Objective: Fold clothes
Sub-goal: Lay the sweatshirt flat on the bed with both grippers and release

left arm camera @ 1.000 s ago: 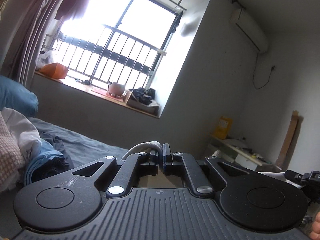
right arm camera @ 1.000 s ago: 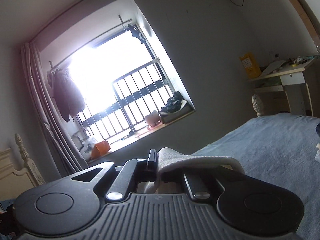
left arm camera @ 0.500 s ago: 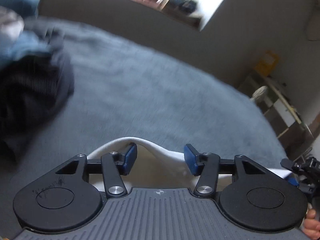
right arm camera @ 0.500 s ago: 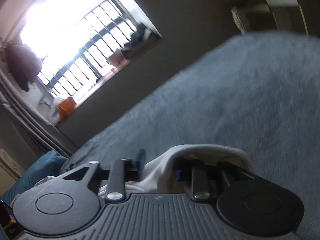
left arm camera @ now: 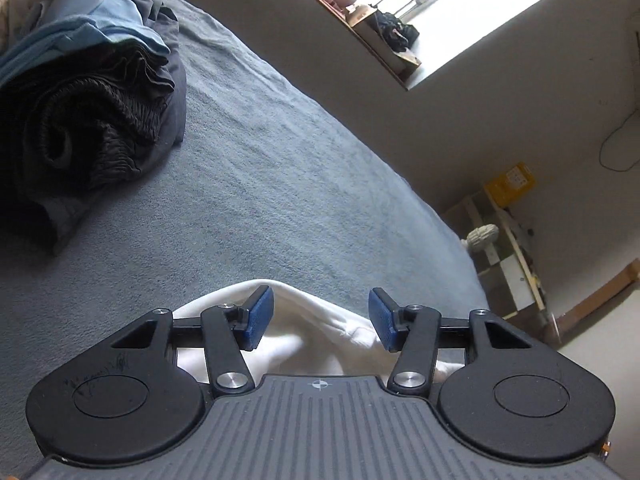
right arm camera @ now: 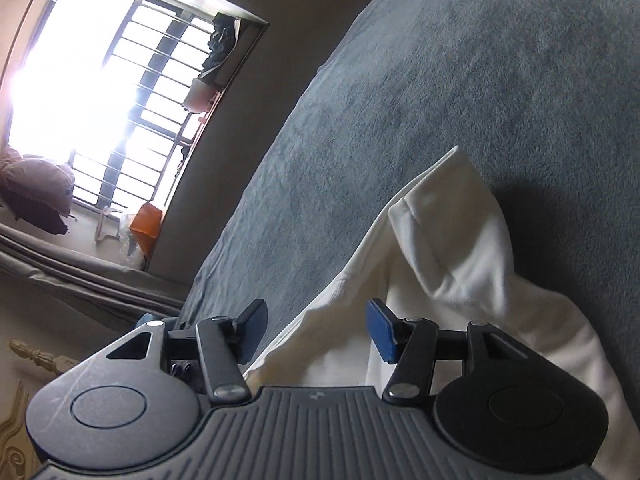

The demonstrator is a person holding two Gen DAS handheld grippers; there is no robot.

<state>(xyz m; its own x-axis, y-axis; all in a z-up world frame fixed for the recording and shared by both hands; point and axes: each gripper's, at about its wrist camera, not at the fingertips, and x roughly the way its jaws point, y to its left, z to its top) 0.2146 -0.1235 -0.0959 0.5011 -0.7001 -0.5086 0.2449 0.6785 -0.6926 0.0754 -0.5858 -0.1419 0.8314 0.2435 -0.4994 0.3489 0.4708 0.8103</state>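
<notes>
Nearest to me, my left gripper (left arm camera: 321, 319) stands with its jaws apart, holding nothing. The white garment (left arm camera: 304, 344) lies slack beneath and between the blue pads (left arm camera: 258, 316), which do not press on it. My right gripper (right arm camera: 316, 330) is in the same condition: jaws parted, with the white garment (right arm camera: 440, 248) lying between and beyond them on the bed (right arm camera: 460, 80). One folded flap of it stands up ahead of the right gripper.

Just beyond, the garment rests near the bed's front edge, on the grey-blue cover (left arm camera: 260, 184).

Further off to the left sits the pile of unfolded clothes (left arm camera: 92, 92), well apart from the white garment.

Risks, as I judge them:
- The raised flap may fall crooked and spoil the fold line, since nothing pins it.
- If I draw either gripper back carelessly, a pad may snag the loose cloth and drag it.
- Closing on bunched cloth would catch several layers at once.

Count: two grippers, one white garment in work, one pile awaiting, one bed. How many garments the pile holds I cannot tell.
</notes>
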